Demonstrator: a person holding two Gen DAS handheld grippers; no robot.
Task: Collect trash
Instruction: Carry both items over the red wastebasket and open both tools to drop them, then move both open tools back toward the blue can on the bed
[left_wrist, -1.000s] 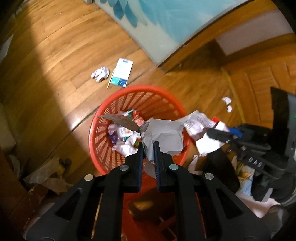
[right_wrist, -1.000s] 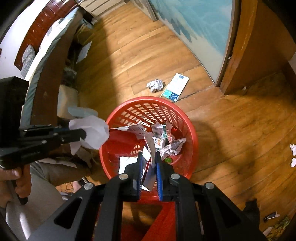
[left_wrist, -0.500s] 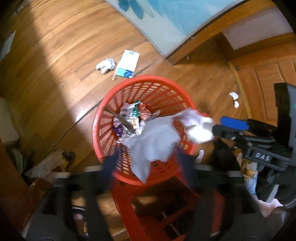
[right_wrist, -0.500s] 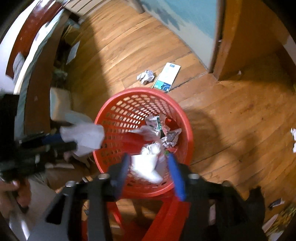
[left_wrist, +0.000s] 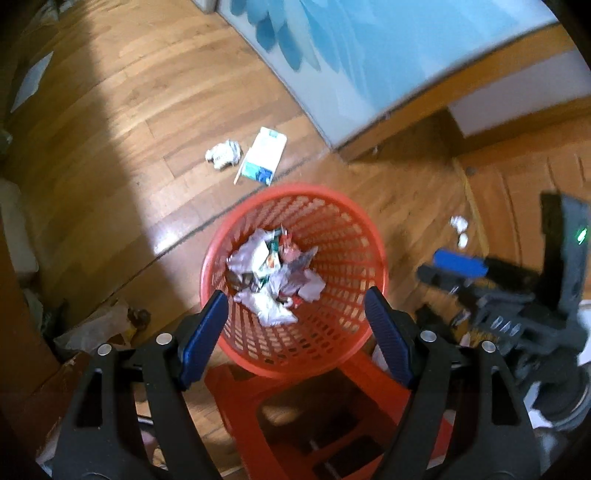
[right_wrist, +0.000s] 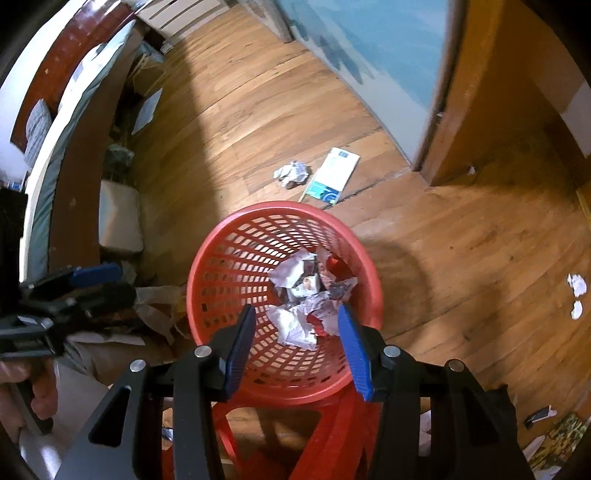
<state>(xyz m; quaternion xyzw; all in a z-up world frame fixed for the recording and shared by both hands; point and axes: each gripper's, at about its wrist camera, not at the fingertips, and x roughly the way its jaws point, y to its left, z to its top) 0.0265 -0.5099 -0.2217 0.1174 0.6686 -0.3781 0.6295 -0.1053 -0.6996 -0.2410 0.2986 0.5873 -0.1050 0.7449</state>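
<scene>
A red mesh basket (left_wrist: 343, 229) (right_wrist: 236, 258) stands on a red stool (left_wrist: 280, 398), with crumpled paper trash (left_wrist: 277, 280) (right_wrist: 299, 317) lying inside. My left gripper (left_wrist: 295, 295) hovers over the near rim, open wide and empty. My right gripper (right_wrist: 296, 310) is also open above the basket, nothing between its blue pads. Each shows in the other's view, the right gripper (left_wrist: 428, 265) to the basket's right and the left gripper (right_wrist: 127, 282) to its left. On the floor beyond the basket lie a paper wad (left_wrist: 223, 154) (right_wrist: 291, 172) and a flat blue-white carton (left_wrist: 263, 160) (right_wrist: 334, 176).
Small white scraps (left_wrist: 460, 229) (right_wrist: 576, 291) lie on the wooden floor to the right. A bed (right_wrist: 74, 122) runs along the left, a blue panel (left_wrist: 369, 55) and a door frame (right_wrist: 443, 110) stand beyond. Paper clutter (right_wrist: 554, 435) sits at lower right. A hand (right_wrist: 37, 391) grips the left tool.
Both grippers went from shut on white paper to open. The paper pieces dropped into the basket. Both views pulled back a little from the basket.
</scene>
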